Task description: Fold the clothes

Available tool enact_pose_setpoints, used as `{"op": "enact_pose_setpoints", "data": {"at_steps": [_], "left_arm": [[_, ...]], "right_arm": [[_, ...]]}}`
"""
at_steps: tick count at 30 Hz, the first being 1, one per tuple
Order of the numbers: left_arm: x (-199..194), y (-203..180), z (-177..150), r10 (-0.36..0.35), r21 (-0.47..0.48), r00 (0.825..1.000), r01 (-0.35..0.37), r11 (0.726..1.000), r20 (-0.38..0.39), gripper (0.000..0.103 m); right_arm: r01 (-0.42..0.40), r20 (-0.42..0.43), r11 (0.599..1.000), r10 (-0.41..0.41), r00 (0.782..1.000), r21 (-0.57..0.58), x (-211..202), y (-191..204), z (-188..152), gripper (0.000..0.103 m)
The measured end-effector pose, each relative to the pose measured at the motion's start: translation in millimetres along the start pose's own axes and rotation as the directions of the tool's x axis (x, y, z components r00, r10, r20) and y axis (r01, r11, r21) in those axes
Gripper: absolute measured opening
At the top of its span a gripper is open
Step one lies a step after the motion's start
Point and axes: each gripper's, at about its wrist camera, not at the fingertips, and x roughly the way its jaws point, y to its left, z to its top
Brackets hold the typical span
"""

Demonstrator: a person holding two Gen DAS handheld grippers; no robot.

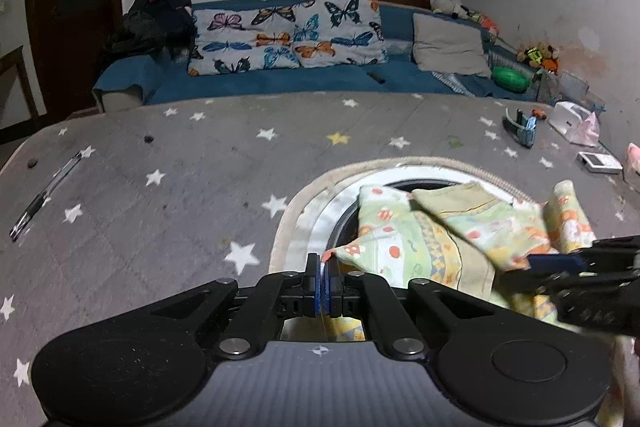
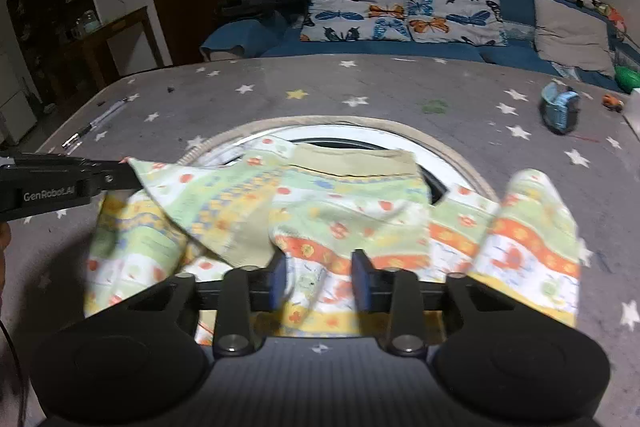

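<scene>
Left gripper (image 1: 325, 281) jaws pinched tight on a corner of the garment (image 2: 352, 211). Right gripper (image 2: 320, 279) jaws parted, cloth lying between, not clamped. Garment rumpled, draped over a round rim (image 2: 452, 151) on the starred worktop (image 1: 160, 163). Folding barely begun; flattening and every fold left.

At twelve o'clock I see a blue sofa (image 1: 280, 79) carrying two butterfly pillows (image 1: 288, 35) and, toward one o'clock, a grey cushion (image 1: 448, 45). A dark heap of clothing (image 1: 156, 19) sits at eleven. On the star-patterned grey mat (image 1: 160, 187), a pen (image 1: 46, 193) lies at nine o'clock and a green ball (image 1: 510, 78) at two.
</scene>
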Motion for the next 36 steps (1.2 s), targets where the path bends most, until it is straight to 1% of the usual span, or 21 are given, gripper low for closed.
{"op": "enact_pose_setpoints", "data": {"at_steps": [2,4,6,7,8,9,10,11,12,15,16,17,19,20,22,26,32,36], "left_arm": [[2.0,-1.9,-0.8,-0.001,0.009,1.0,0.001,1.0,-0.01,0.004],[2.6,-5.9,0.3,-0.003,0.026,1.0,0.004,1.0,-0.009,0.006],[3.8,-9.8,1.4,0.005,0.04,1.0,-0.005,0.999,-0.008,0.011],[4.3,-11.8,2.3,0.007,0.049,1.0,-0.007,0.999,-0.002,0.017],[4.7,-11.9,2.6,0.004,0.058,1.0,-0.005,0.998,0.005,0.027],[5.3,-12.7,2.9,0.009,0.062,1.0,-0.009,0.998,0.009,0.035],[6.3,-13.1,3.8,0.017,0.061,1.0,-0.018,0.998,0.016,0.046],[7.3,-13.6,4.8,0.025,0.059,0.999,-0.027,0.998,0.022,0.048],[9.0,-14.1,6.2,0.015,0.063,1.0,-0.017,0.998,0.026,0.048],[20.6,-13.5,9.2,-0.029,0.043,1.0,0.029,0.999,-0.006,0.046],[24.9,-12.9,8.6,-0.043,0.037,0.999,0.044,0.998,-0.021,0.042],[29.2,-12.4,8.0,-0.057,0.03,0.998,0.058,0.998,-0.037,0.03],[33.6,-13.1,5.4,-0.075,0.02,0.996,0.076,0.997,-0.054,0.019],[34.6,-13.6,3.9,-0.081,0.017,0.995,0.082,0.997,-0.056,0.015],[32.3,-16.6,1.1,-0.075,0.031,0.996,0.076,0.997,-0.046,0.011],[27.9,-19.0,0.1,-0.061,0.039,0.998,0.062,0.997,-0.035,0.009],[26.9,-20.4,-0.5,-0.051,0.035,0.998,0.052,0.998,-0.032,0.009],[26.5,-20.0,-1.7,-0.046,0.034,0.998,0.047,0.998,-0.034,0.009]], "right_arm": [[-0.004,-0.004,1.0,0.004,1.0,0.01,0.0,-4.7,-1.1,0.023],[-0.011,-0.009,1.0,0.011,1.0,0.022,0.4,-9.1,-1.9,0.023],[-0.024,-0.011,0.999,0.025,1.0,0.035,3.7,-9.0,-0.4,0.024],[-0.027,-0.01,0.999,0.027,1.0,0.038,6.0,-7.9,0.5,0.027],[-0.028,-0.009,0.999,0.028,1.0,0.038,7.4,-6.1,1.0,0.027],[-0.029,-0.007,0.999,0.029,1.0,0.036,8.6,-3.8,2.1,0.027],[-0.03,-0.006,0.999,0.03,1.0,0.033,9.7,-1.5,3.4,0.027],[-0.03,-0.005,0.999,0.03,1.0,0.03,10.8,0.2,4.2,0.027],[-0.03,-0.005,0.999,0.03,1.0,0.026,12.0,1.6,5.0,0.027],[-0.029,-0.003,0.999,0.03,1.0,0.017,14.9,5.0,6.5,0.027],[-0.033,-0.004,0.999,0.033,0.999,0.021,14.6,4.1,6.4,0.026],[-0.036,-0.006,0.999,0.037,0.999,0.026,14.0,2.8,6.4,0.025],[-0.038,-0.008,0.999,0.038,0.999,0.03,13.1,1.8,6.0,0.024],[-0.032,-0.009,0.999,0.033,0.999,0.026,12.8,2.5,5.7,0.024],[-0.022,-0.009,1.0,0.022,1.0,0.019,12.3,3.9,5.0,0.024],[0.005,-0.005,1.0,-0.005,1.0,-0.008,11.8,9.8,3.0,0.024],[0.053,0.055,0.998,-0.05,0.997,-0.04,10.4,20.0,-9.0,0.025],[0.06,0.092,0.996,-0.054,0.994,-0.063,9.6,23.7,-16.0,0.035]]}}
